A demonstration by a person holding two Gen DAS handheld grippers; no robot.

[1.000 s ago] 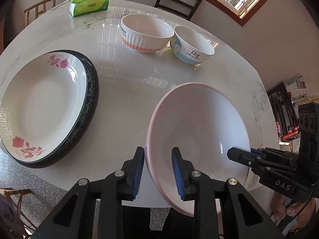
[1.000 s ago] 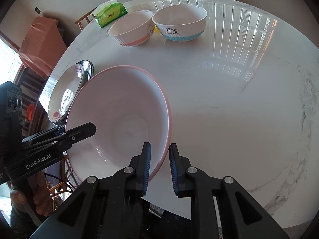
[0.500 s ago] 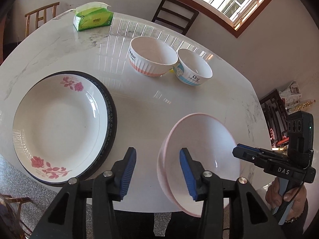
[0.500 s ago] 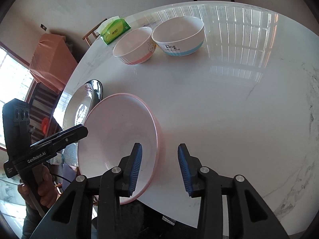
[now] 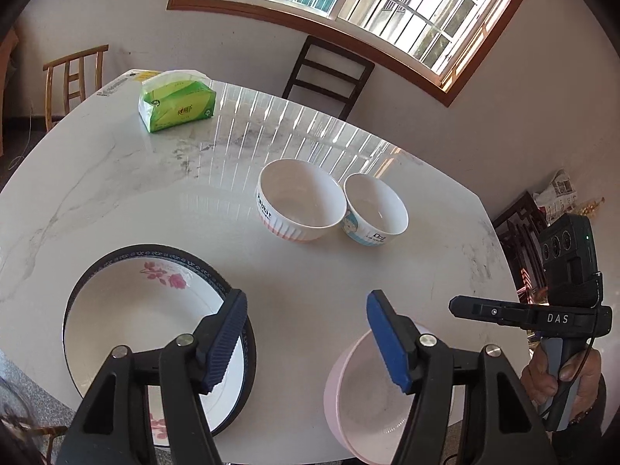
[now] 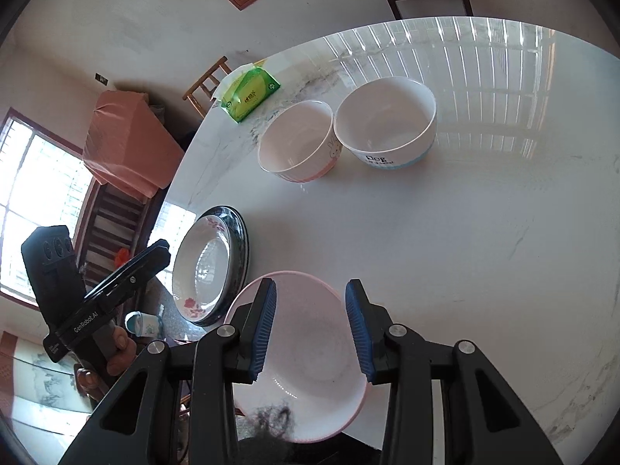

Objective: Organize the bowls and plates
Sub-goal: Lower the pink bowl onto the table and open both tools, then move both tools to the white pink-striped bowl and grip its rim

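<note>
A pink-rimmed plate [image 5: 364,403] lies on the white marble table [image 5: 310,271] at its near edge; it also shows in the right wrist view [image 6: 306,352]. My left gripper [image 5: 306,341] is open and empty, raised above the table between the plates. My right gripper [image 6: 310,329] is open and empty above the pink plate. A rose-patterned white plate [image 5: 143,333] sits stacked in a dark-rimmed plate [image 5: 248,352] to the left. Two bowls stand further back: one with pink stripes [image 5: 300,199], one with a blue band [image 5: 376,215].
A green tissue pack [image 5: 176,106] lies at the table's far left. Chairs stand behind the table [image 5: 329,73]. The right gripper's body [image 5: 542,314] shows at the right of the left wrist view.
Both grippers have let go of the pink plate, opened wide and pulled back and up. The plate now lies flat at the table's near edge.
</note>
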